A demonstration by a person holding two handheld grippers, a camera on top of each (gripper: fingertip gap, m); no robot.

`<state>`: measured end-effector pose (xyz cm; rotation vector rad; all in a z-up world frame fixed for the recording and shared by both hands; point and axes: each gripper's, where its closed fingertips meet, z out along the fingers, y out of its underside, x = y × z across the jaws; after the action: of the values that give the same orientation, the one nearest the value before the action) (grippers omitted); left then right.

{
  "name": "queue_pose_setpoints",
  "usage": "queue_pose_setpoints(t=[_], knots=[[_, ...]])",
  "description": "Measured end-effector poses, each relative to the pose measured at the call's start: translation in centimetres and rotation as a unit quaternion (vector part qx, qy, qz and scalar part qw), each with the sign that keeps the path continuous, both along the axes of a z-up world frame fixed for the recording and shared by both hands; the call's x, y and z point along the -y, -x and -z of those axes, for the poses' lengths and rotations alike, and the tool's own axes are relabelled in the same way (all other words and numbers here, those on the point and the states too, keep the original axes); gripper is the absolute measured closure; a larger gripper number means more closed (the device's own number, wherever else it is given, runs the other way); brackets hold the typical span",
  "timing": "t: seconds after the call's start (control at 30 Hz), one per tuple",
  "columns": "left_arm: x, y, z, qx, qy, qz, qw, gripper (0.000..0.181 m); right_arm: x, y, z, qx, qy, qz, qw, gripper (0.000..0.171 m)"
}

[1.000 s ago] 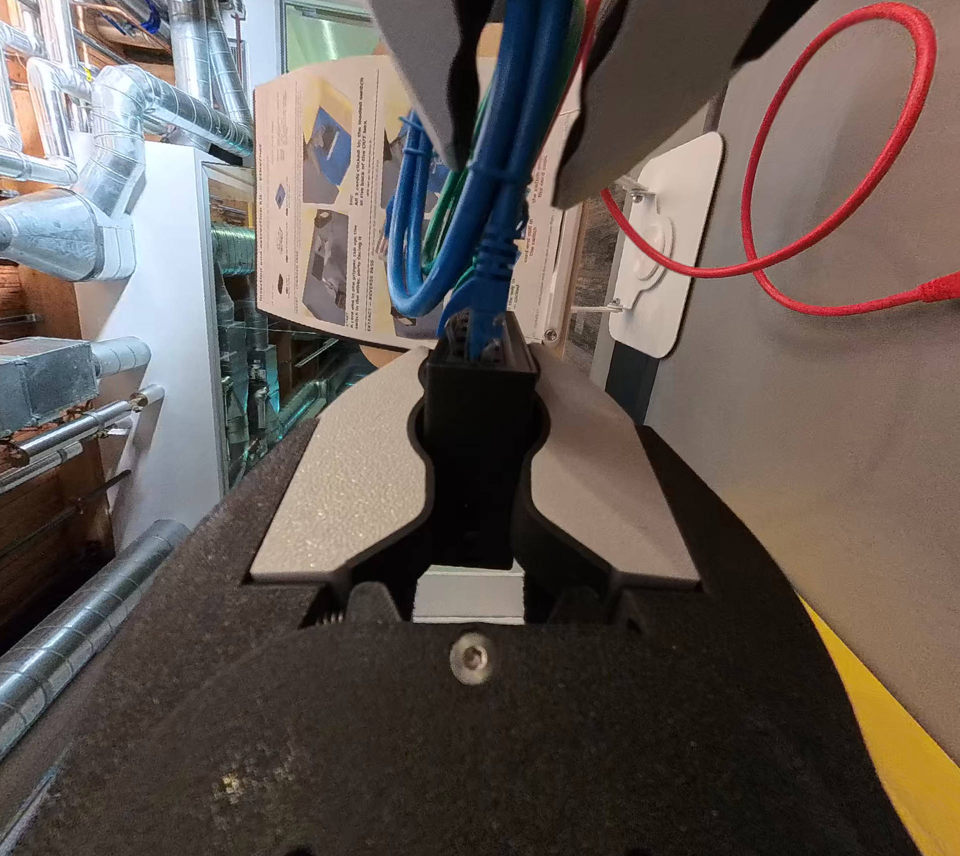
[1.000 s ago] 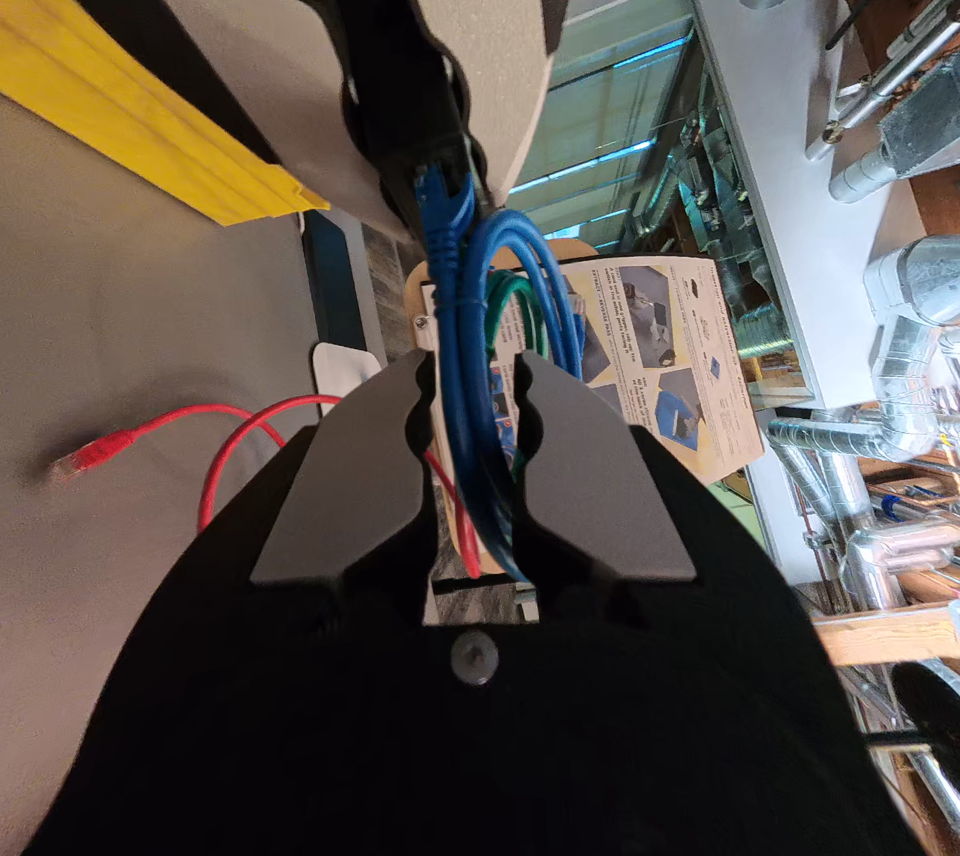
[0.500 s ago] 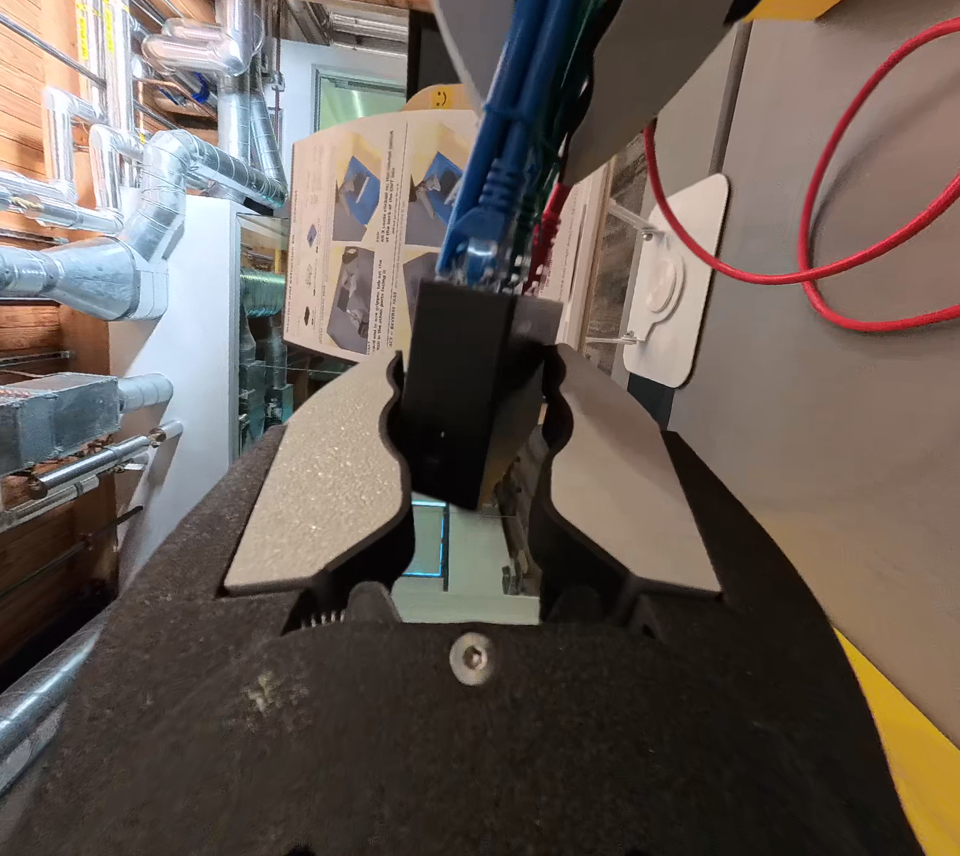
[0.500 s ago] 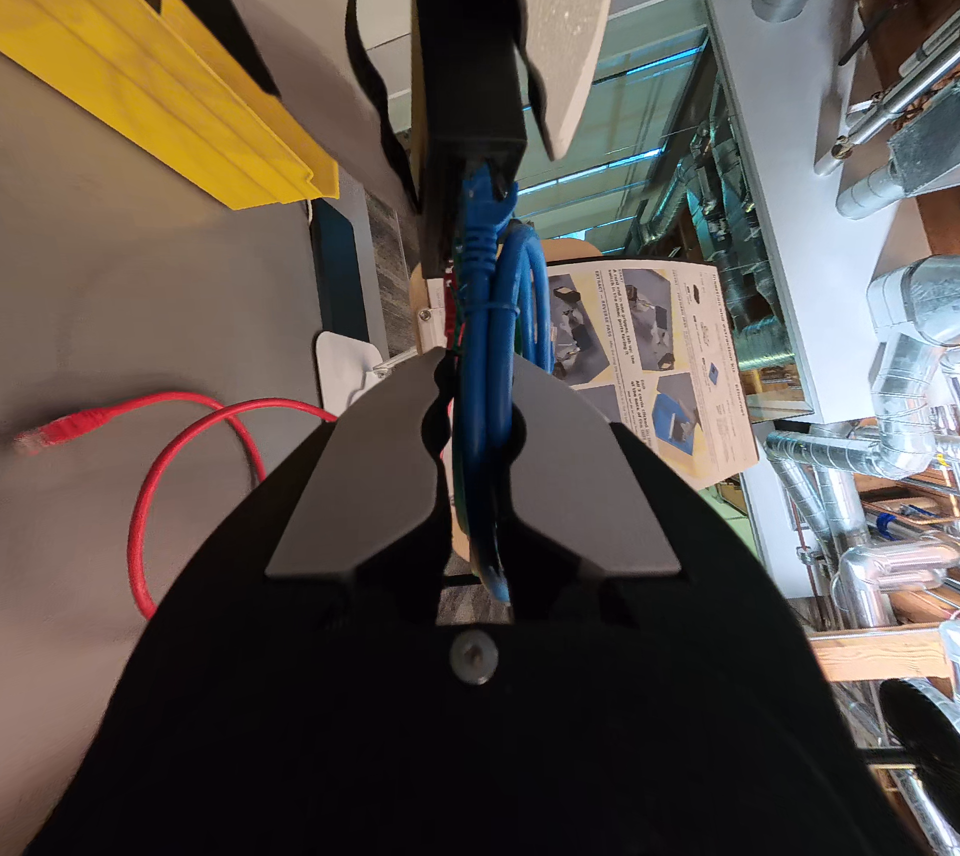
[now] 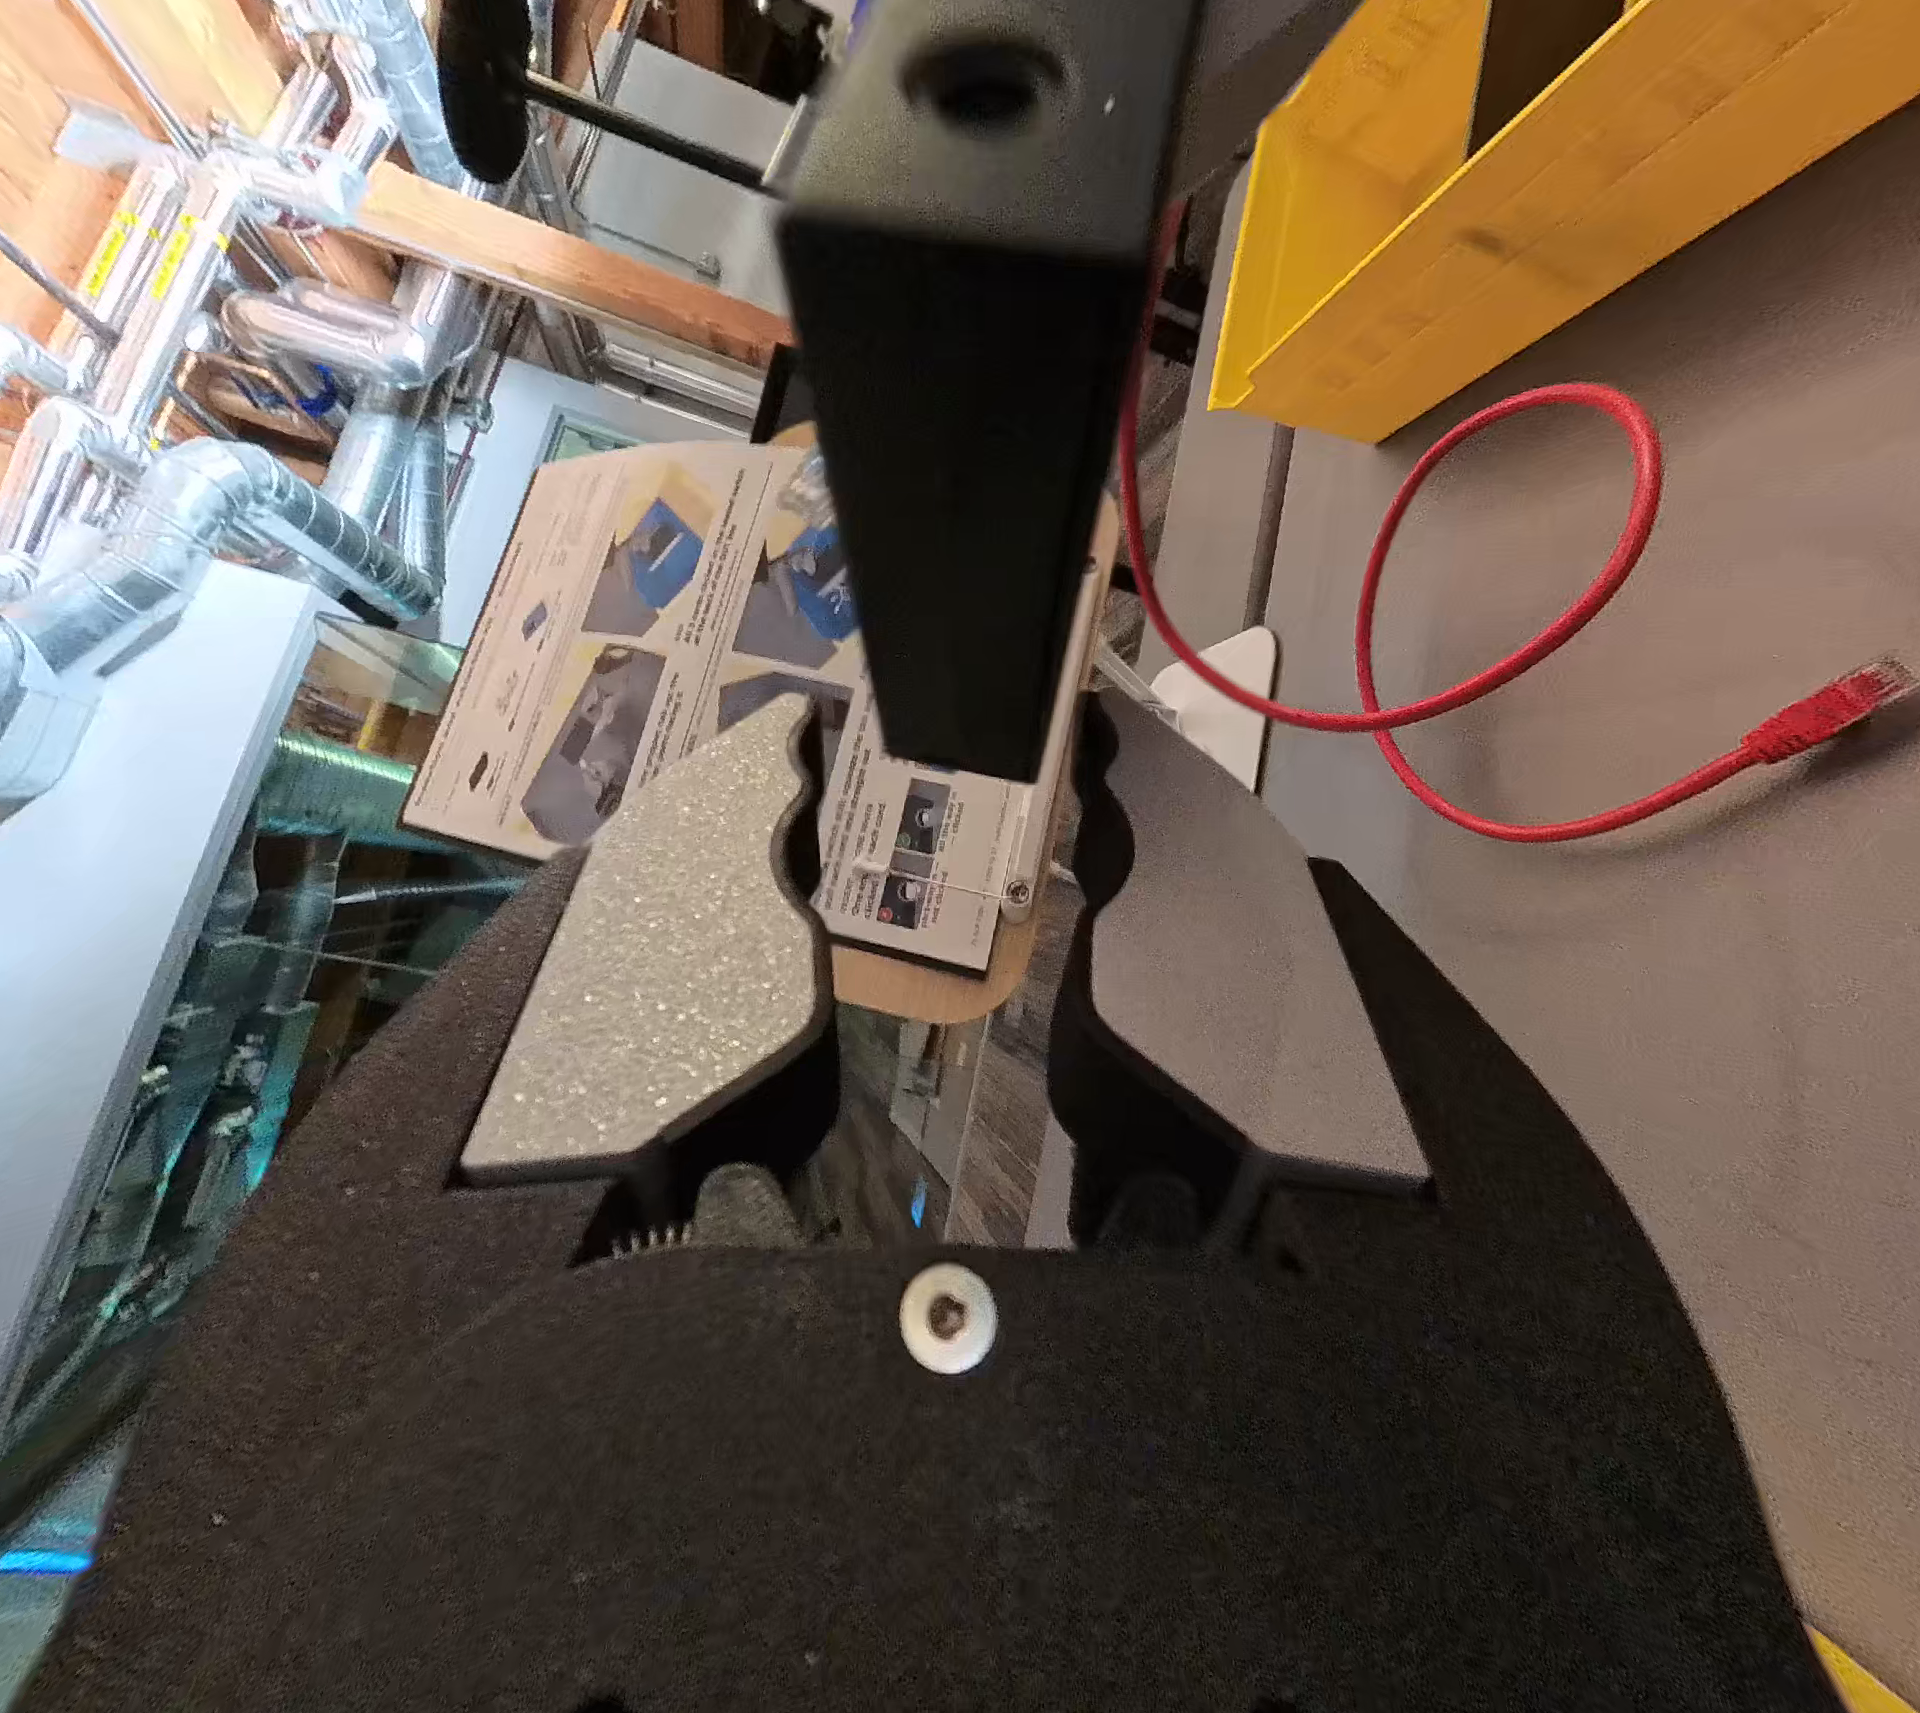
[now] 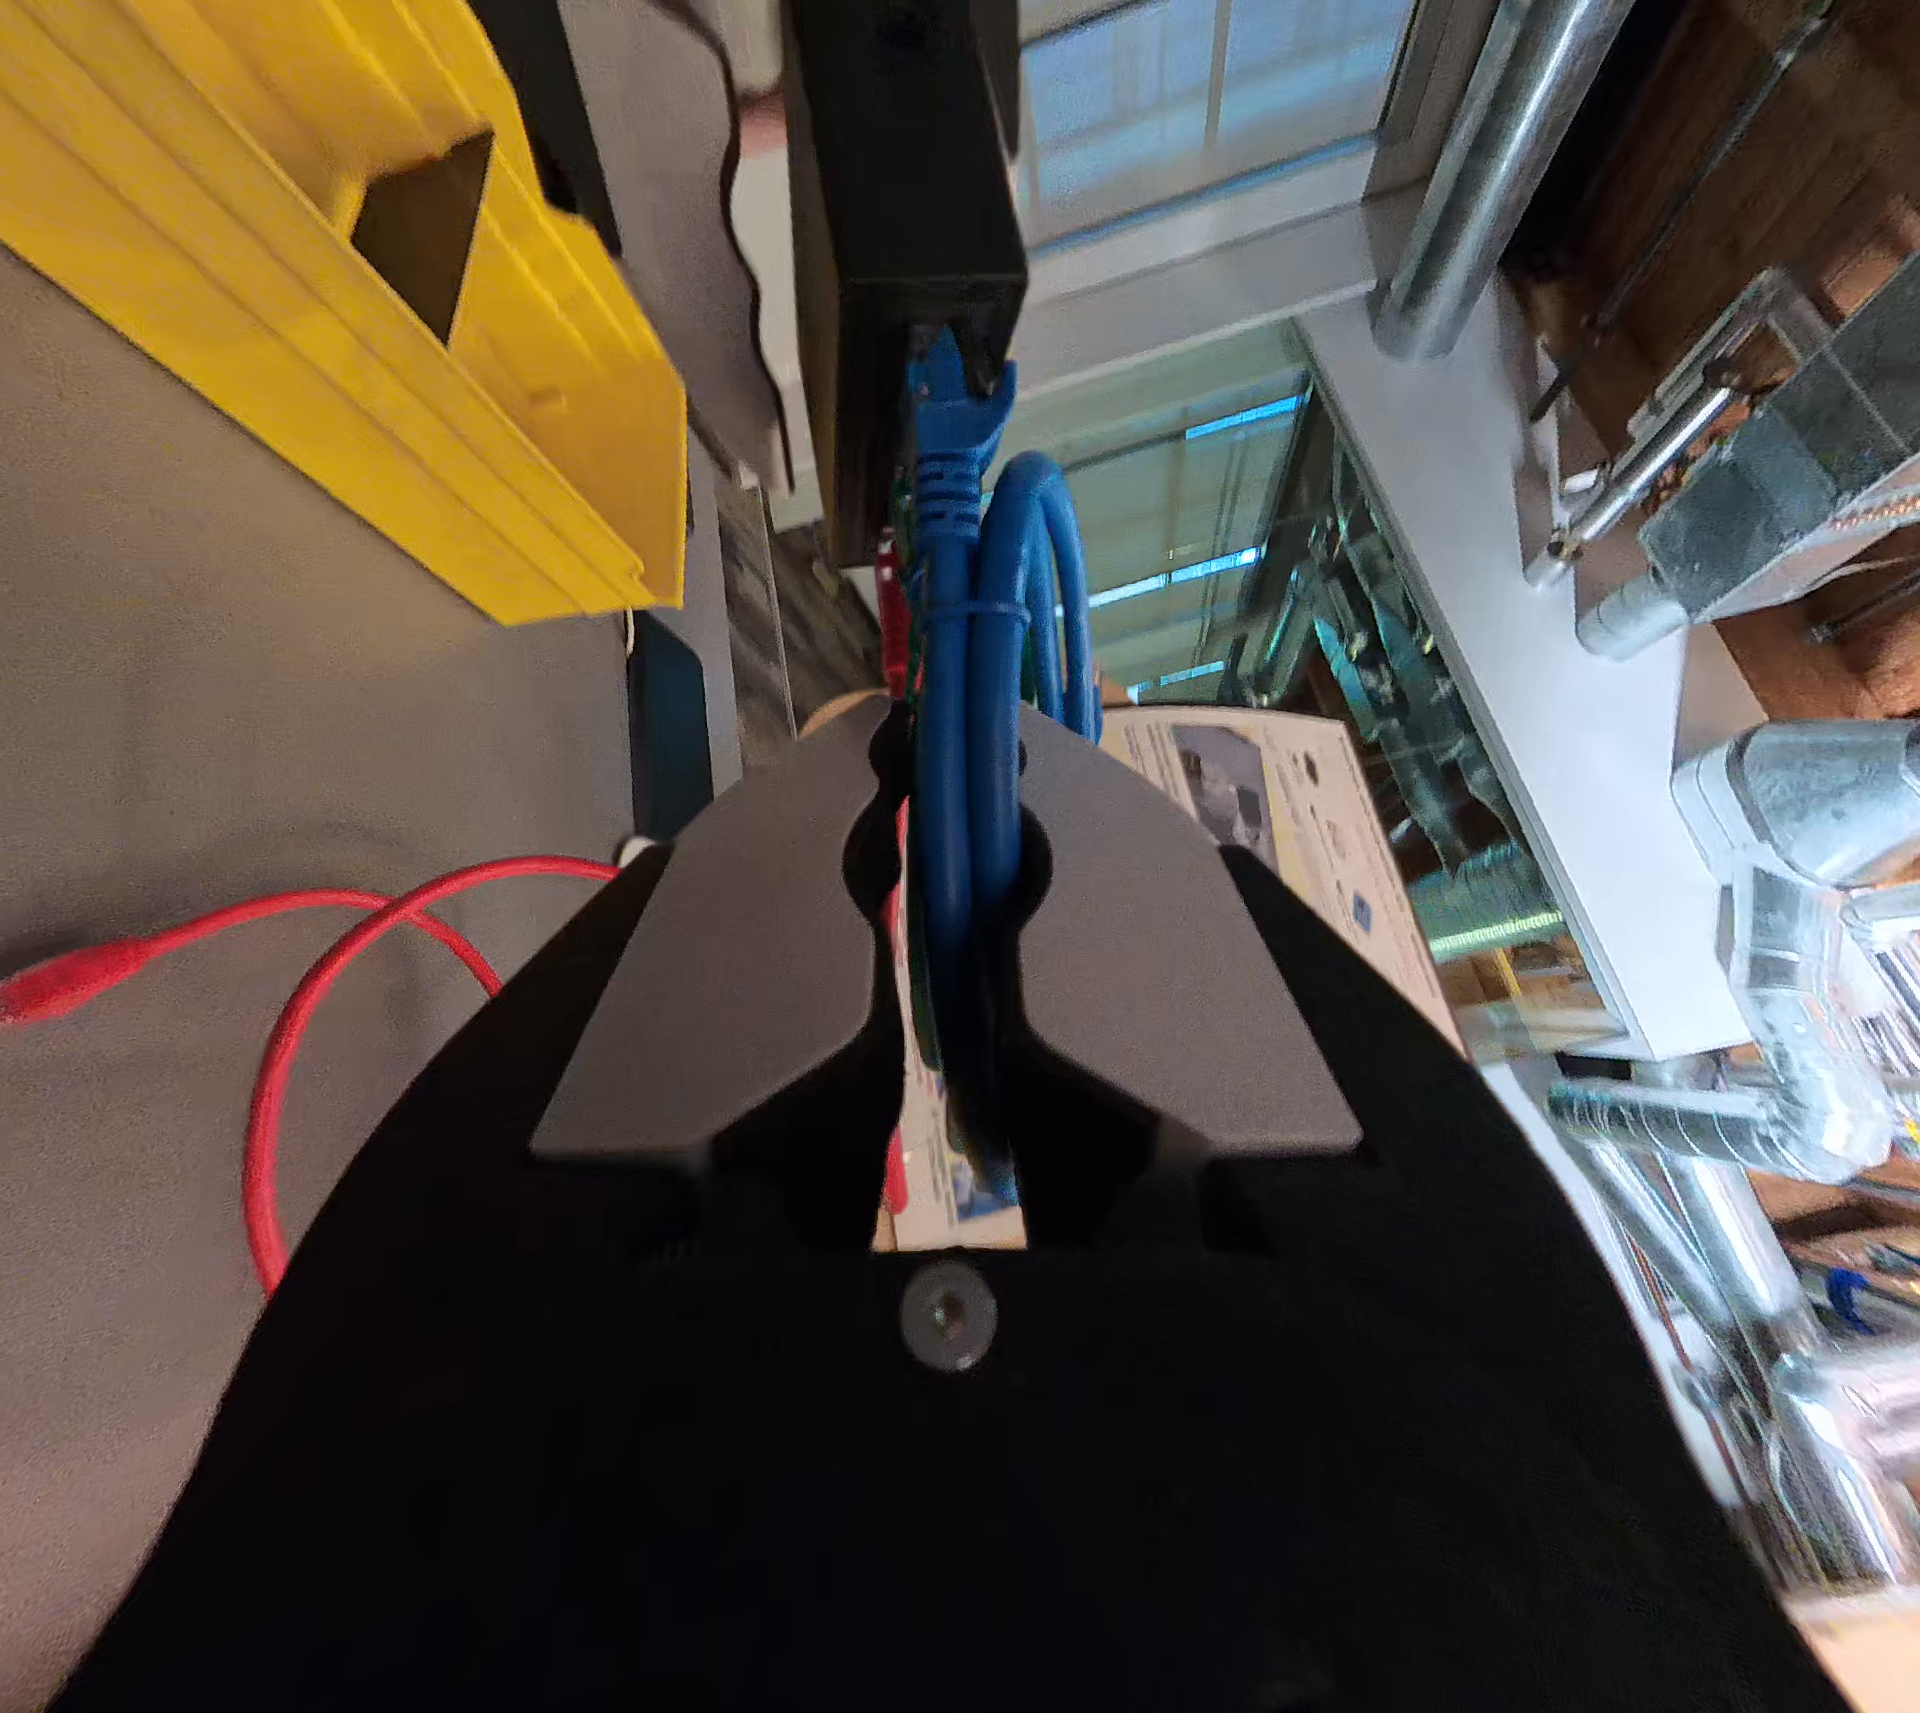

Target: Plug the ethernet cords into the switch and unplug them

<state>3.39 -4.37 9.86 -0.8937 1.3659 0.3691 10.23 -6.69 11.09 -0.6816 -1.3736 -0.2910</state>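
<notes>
In the left wrist view my left gripper [image 5: 951, 733] is open. The near end of the black switch [image 5: 966, 468] hangs between its fingertips with a gap on each side, so nothing is gripped. In the right wrist view my right gripper [image 6: 961, 754] is shut on the bundled blue ethernet cords [image 6: 966, 728]. A blue plug [image 6: 945, 416] sits in a port of the switch [image 6: 894, 209], which is off the table. A left gripper finger [image 6: 665, 209] stands beside the switch, apart from it. A red plug and a green cord show partly behind the blue ones.
A red ethernet cord [image 5: 1507, 728] lies looped on the grey table [image 5: 1662, 1040], its free plug [image 5: 1860, 697] on the mat; it also shows in the right wrist view [image 6: 312, 936]. A yellow bin [image 5: 1558, 105] stands nearby. A printed instruction sheet [image 5: 644, 624] stands on a board at the table edge. Left tips to right tips: about 8 cm.
My left gripper opened, let go of the switch and drew back from it. My right gripper closed on the blue cords and keeps hold of them, the switch still plugged on.
</notes>
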Motion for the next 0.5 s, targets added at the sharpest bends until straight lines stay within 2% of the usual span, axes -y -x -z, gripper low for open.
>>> queue_pose_setpoints(t=[0.07, 0.13, 0.37, 0.43, 0.5], knots=[[0.7, -0.7, 0.1, -0.002, -0.009, 0.023, 1.0, 0.14, 1.1, 0.3, -0.5, -0.011, -0.003, -0.034, 0.999, 0.157], [1.6, -1.4, -0.4, 0.005, -0.03, 0.047, 0.998, 0.152, 1.9, 0.5, -0.6, -0.012, 0.002, -0.057, 0.998, 0.156], [1.5, -1.9, -0.6, -0.019, -0.084, 0.018, 0.996, 0.152, 0.9, -0.2, -0.1, -0.018, 0.046, -0.054, 0.997, 0.156], [1.7, -2.1, -0.4, -0.018, -0.078, 0.024, 0.996, 0.152, 0.8, -0.4, 0.0, -0.014, 0.034, -0.051, 0.998, 0.157], [2.0, -2.4, -0.1, -0.013, -0.054, 0.041, 0.998, 0.144, 0.9, -0.5, -0.1, -0.015, 0.036, -0.057, 0.998, 0.157]])
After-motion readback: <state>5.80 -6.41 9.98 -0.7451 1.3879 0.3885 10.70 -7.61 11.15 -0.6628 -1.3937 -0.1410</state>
